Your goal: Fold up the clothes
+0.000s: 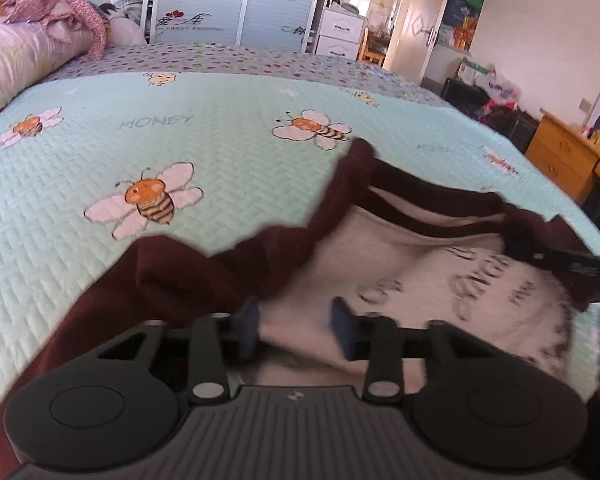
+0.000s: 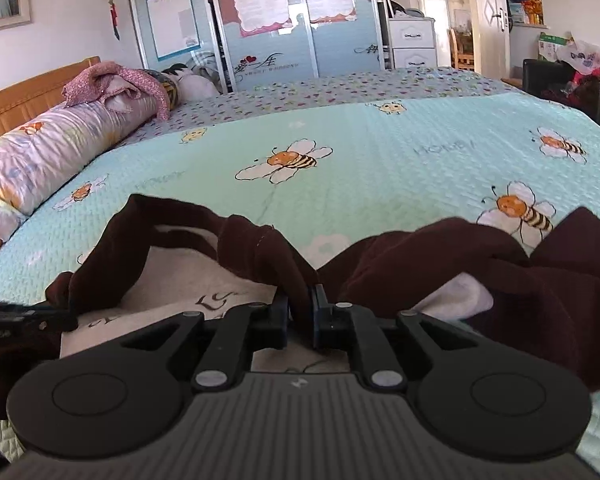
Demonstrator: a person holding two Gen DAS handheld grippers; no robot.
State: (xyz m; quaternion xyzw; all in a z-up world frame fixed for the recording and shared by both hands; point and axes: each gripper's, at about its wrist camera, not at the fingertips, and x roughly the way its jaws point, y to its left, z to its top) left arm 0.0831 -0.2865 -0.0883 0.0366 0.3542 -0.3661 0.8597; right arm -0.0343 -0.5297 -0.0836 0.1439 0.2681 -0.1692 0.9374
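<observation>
your right gripper (image 2: 301, 312) is clamped on a maroon fold of the top (image 2: 260, 256), which lies rumpled on the bee quilt (image 2: 380, 168) (white printed panel up). your left gripper (image 1: 295, 326) hangs spread above it, gripping nothing.

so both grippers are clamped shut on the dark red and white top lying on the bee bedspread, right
Not quite. Only the right gripper is shut on the dark red and white top; the left gripper is open, its blue pads apart over the fabric, as the left wrist view shows. The top does lie on the bee bedspread.
</observation>
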